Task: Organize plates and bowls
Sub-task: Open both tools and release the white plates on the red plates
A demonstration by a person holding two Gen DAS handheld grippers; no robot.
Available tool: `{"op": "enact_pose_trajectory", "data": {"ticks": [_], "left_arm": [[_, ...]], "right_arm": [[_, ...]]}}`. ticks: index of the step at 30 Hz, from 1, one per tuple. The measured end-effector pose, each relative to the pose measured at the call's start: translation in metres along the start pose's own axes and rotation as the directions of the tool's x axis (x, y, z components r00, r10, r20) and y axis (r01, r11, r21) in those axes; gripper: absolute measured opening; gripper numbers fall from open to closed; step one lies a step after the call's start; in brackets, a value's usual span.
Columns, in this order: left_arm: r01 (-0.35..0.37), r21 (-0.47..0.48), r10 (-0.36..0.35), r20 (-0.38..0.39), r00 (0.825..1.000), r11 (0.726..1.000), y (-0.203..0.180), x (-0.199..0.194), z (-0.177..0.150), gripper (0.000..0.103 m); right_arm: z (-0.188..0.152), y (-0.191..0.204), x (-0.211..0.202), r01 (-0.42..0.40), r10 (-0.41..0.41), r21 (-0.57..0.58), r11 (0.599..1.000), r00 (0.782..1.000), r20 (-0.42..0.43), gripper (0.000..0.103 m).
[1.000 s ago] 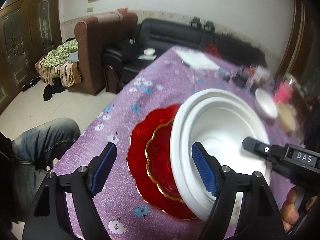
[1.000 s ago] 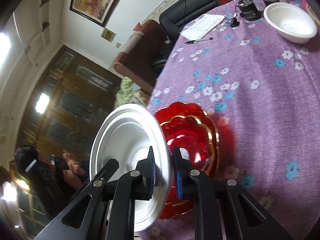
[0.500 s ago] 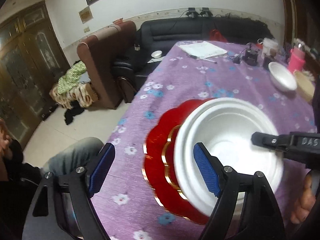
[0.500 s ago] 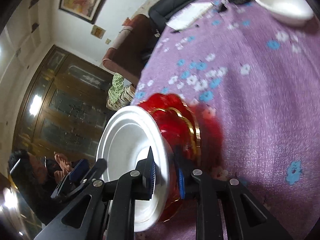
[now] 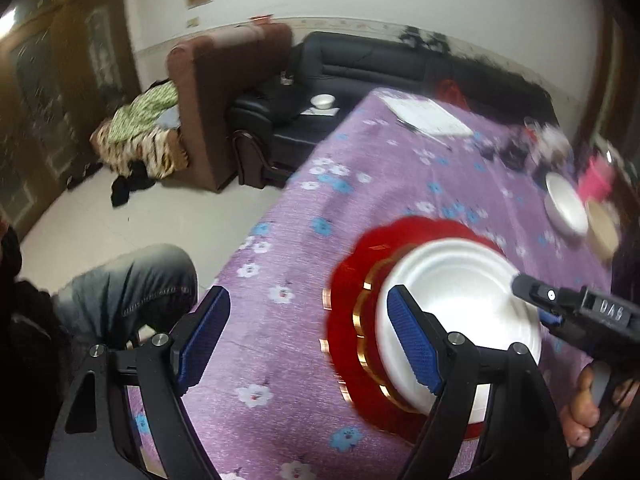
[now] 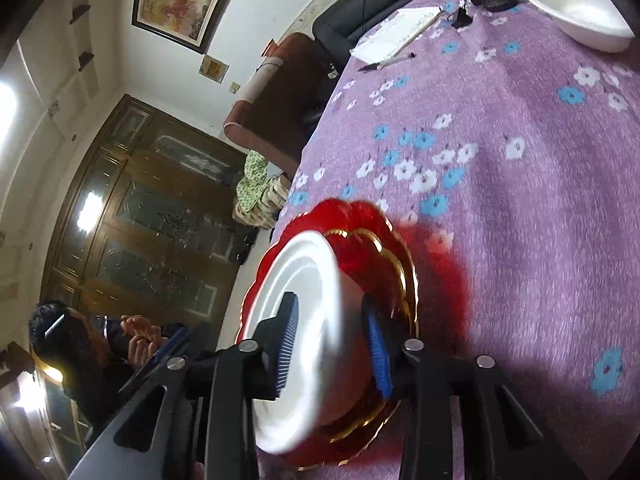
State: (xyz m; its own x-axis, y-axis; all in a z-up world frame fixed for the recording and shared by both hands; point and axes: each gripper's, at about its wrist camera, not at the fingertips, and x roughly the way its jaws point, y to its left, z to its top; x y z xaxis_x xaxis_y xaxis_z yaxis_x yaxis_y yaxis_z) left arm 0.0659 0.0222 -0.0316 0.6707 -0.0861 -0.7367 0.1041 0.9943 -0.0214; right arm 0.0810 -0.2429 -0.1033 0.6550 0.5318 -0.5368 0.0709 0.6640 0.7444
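My right hand-held gripper [image 6: 332, 344] has its two blue ribbed pads parted on either side of the rim of the white bowl [image 6: 304, 320]; one pad sits inside the bowl, the other outside its wall, and with the blur I cannot tell whether either pad is touching it. The bowl is smooth, matte, foam-like, with a stepped round rim, and it sits on the red plates [image 6: 372, 248]. In the left wrist view the same white bowl [image 5: 456, 304] shows nested on a smaller red plate [image 5: 370, 320] with a gilt scalloped edge, which lies on a larger red plate [image 5: 400, 236], glassy and translucent, with a wavy flower-like outline. The stack rests on the tabletop [image 5: 360, 168], which is covered in a purple, slightly fuzzy cloth printed with blue and white blossoms.

My left hand-held gripper [image 5: 308, 340] is spread wide and holds nothing; its right blue ridged pad overlaps the bowl's near rim in view, its left pad hangs over bare cloth near the table edge.

Farther along the tabletop lies a second white bowl [image 6: 580, 4], same matte finish, well apart from the stack. A white notepad [image 6: 396, 34] and a pen [image 6: 386, 63] lie toward the far end.
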Motion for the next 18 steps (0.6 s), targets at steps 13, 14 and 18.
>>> {"op": "enact_pose_trajectory", "data": {"ticks": [13, 14, 18], "left_arm": [[-0.016, -0.100, 0.019, 0.024, 1.000, 0.995, 0.026, -0.009, 0.007, 0.081], [-0.019, -0.094, 0.021, 0.024, 0.999, 0.995, 0.022, -0.009, 0.008, 0.081], [0.001, -0.058, 0.000, 0.028, 1.000, 0.998, -0.004, -0.015, 0.011, 0.081]], "right_arm": [[0.006, -0.007, -0.044, 0.116, -0.099, -0.082, 0.990, 0.977, 0.189, 0.037], [0.008, -0.009, -0.047, 0.119, -0.102, -0.077, 0.990, 0.975, 0.197, 0.037], [0.015, -0.028, -0.061, 0.116, -0.104, -0.043, 0.992, 0.971, 0.214, 0.038]]}}
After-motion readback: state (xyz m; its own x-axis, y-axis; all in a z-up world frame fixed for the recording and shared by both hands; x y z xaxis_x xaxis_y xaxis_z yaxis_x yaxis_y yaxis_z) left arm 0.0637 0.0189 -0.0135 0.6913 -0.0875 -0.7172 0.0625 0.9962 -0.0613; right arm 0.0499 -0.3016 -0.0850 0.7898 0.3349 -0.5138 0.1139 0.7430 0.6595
